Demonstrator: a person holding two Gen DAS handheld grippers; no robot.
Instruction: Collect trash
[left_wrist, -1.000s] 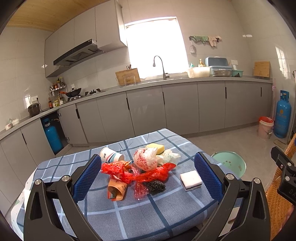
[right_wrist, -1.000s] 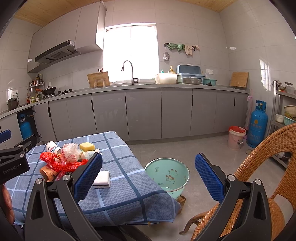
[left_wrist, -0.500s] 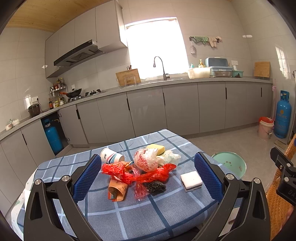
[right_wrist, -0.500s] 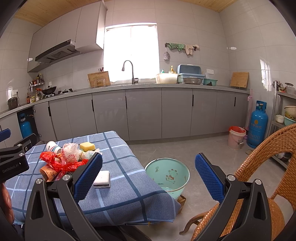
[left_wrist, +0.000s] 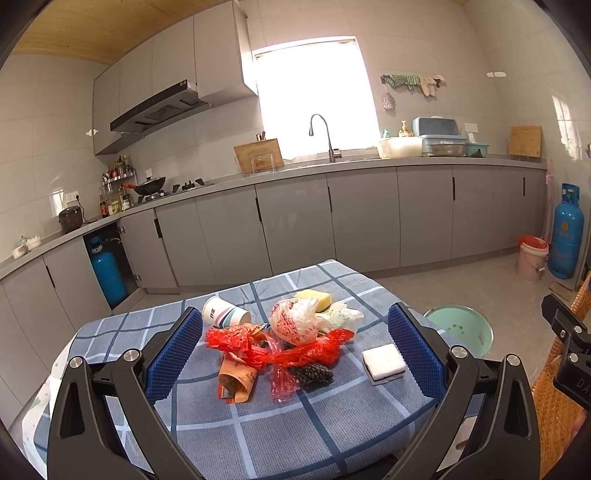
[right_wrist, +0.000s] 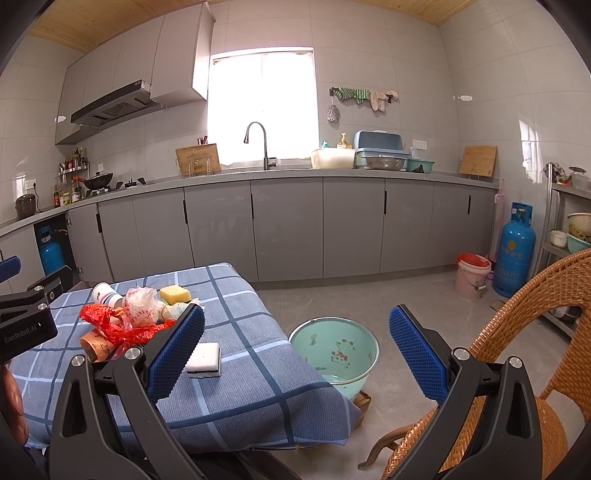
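A heap of trash lies on the blue checked tablecloth (left_wrist: 288, 435): a red plastic bag (left_wrist: 295, 350), a clear printed bag (left_wrist: 293, 323), a paper cup (left_wrist: 223, 314) on its side, a brown paper cup (left_wrist: 236, 378), a dark lump (left_wrist: 314, 373) and a crumpled white bag (left_wrist: 341, 317). A yellow sponge (left_wrist: 314, 297) and a white sponge (left_wrist: 383, 363) lie beside it. My left gripper (left_wrist: 295, 354) is open above the table's near side, with the heap seen between its fingers. My right gripper (right_wrist: 295, 354) is open over the table's right edge, above a green basin (right_wrist: 334, 350) on the floor.
A wicker chair (right_wrist: 517, 369) stands to the right of the table. A pink bucket (right_wrist: 472, 271) and a blue gas cylinder (right_wrist: 515, 251) stand by the right wall. Grey kitchen cabinets (right_wrist: 332, 225) run along the back.
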